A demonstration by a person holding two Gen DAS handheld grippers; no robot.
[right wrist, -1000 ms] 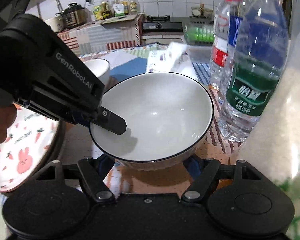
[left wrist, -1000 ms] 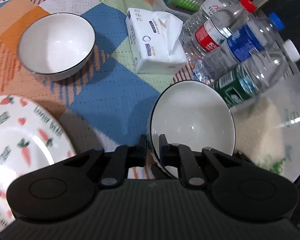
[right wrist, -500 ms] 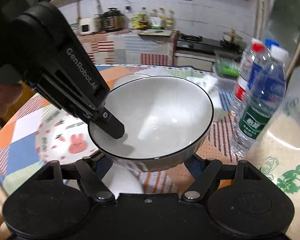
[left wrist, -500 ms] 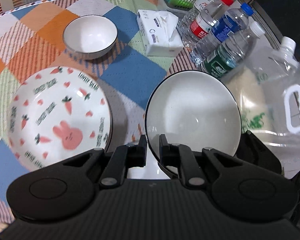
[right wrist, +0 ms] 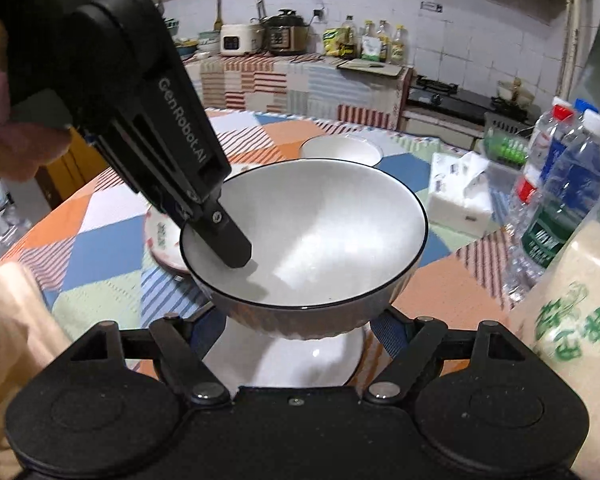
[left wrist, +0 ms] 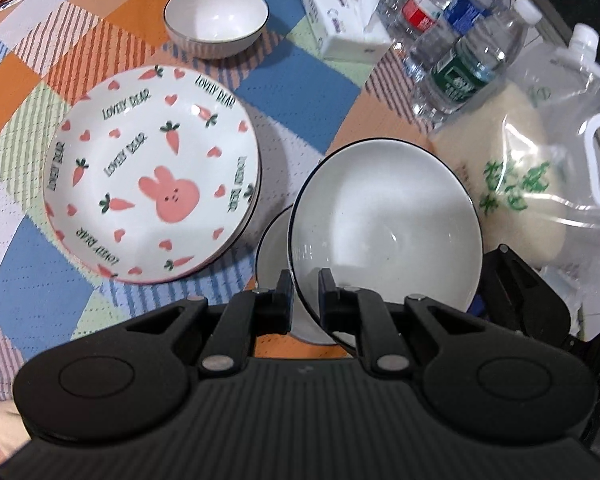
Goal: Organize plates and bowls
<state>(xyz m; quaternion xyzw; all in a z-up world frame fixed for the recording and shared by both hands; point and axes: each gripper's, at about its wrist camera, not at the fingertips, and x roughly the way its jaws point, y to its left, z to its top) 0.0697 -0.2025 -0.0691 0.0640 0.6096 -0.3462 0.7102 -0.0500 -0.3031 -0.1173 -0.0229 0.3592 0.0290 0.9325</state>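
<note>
White ceramic bowl with a thin black rim fills lower centre-right of the left wrist view, tilted toward camera. Left gripper is nearly closed, one finger inside the wall, one outside: a rim pinch, so the bowl hangs lifted. Under it, lower centre, a second bowl peeks out, likely the stacking target. Bunny plate sits left of centre on the patchwork tablecloth; small bowl top centre, well apart. Water bottles and a rice bag crowd the upper right, so the lift probably clears them.

Right wrist view: same held bowl at centre, left gripper coming in from upper left, clamped on its near-left rim. Right gripper sits spread wide at bottom, fingers flanking the bowl's base, gripping nothing; looks like a guard or support. Lower bowl is directly underneath, so alignment seems nearly set. Tissue pack right of centre.
</note>
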